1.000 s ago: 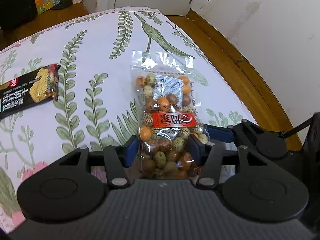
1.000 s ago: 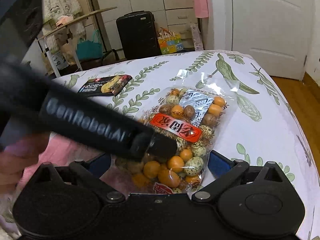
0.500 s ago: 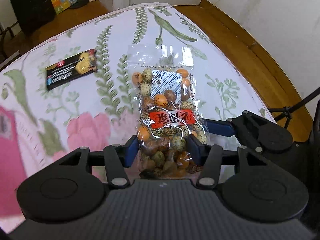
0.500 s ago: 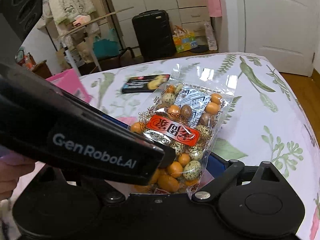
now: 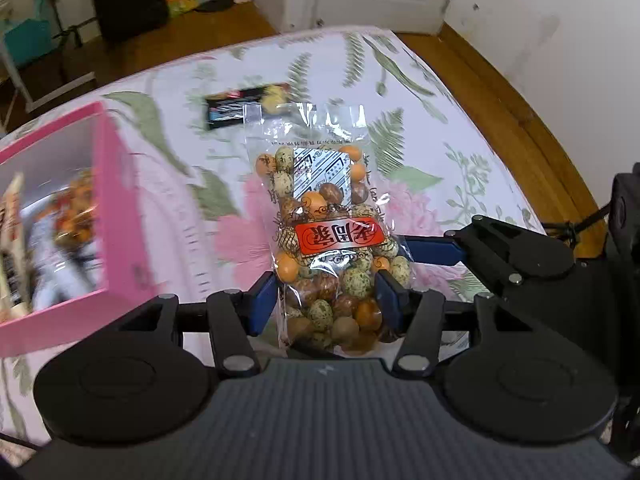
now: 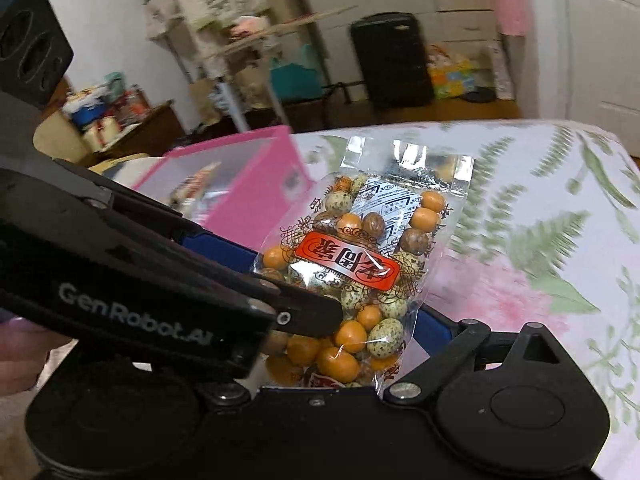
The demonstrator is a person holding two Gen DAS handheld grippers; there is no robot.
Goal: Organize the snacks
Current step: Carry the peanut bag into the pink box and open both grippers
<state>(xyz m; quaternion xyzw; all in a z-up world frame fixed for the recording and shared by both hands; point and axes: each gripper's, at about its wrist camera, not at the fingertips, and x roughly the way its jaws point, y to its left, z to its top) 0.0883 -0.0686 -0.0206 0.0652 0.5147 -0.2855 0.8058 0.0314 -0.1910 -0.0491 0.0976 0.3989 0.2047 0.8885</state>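
Note:
A clear bag of coated nuts with a red label (image 5: 332, 236) is held above the floral cloth. My left gripper (image 5: 326, 296) is shut on its lower part. The bag also shows in the right wrist view (image 6: 360, 280), where my right gripper (image 6: 352, 336) stands around its bottom end, right blue finger (image 6: 430, 332) beside it and the left finger hidden behind the left gripper's body. A pink box (image 5: 100, 216) holding snack packets sits at the left, also in the right wrist view (image 6: 248, 184). A black cracker packet (image 5: 240, 104) lies on the cloth behind the bag.
The table (image 5: 460, 168) has a white cloth with green ferns and pink flowers; its right edge drops to a wood floor (image 5: 520, 100). A black suitcase (image 6: 392, 60), a rack and clutter stand beyond the far edge.
Both grippers and the nut bag have swung left across the table. The pink box has come into view at the left and the black packet now sits behind the bag.

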